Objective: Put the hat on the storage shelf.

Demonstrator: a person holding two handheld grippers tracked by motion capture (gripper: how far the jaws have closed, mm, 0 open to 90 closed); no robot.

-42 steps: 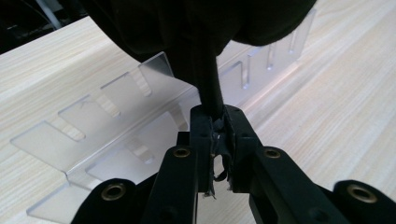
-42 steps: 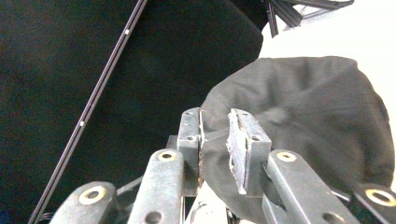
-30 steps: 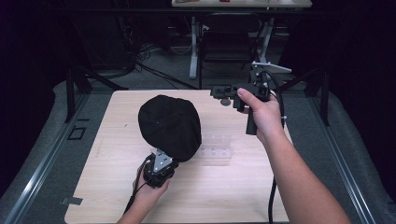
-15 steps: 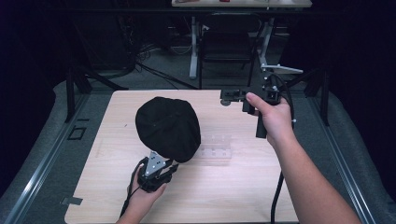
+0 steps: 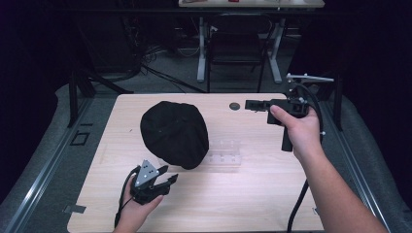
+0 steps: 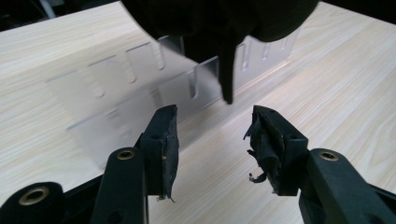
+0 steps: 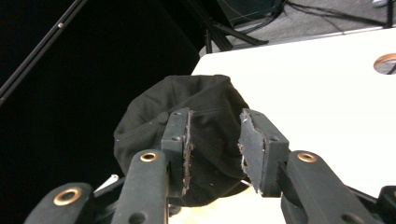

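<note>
- The black cap (image 5: 174, 133) lies on the wooden table (image 5: 243, 194), its crown up, covering the left end of a clear plastic holder (image 5: 226, 153) (a slotted, see-through piece) that sticks out from under the cap's right edge.
- From the left gripper view, a dark strap (image 6: 226, 70) of the cap hangs down over the clear holder, just ahead of the jaws.
- The left gripper (image 5: 163, 180) sits just in front of the cap's near edge, apart from it; its jaws have just been opening and stand released, with only bare table between them.
- The right gripper (image 5: 250, 104) is held well to the right of the cap, pointing back toward it; its jaws have also just been opening, wide apart and grasping nothing.
- A small round hole (image 5: 235, 105) in the table lies beyond the cap, between it and the right gripper.
</note>
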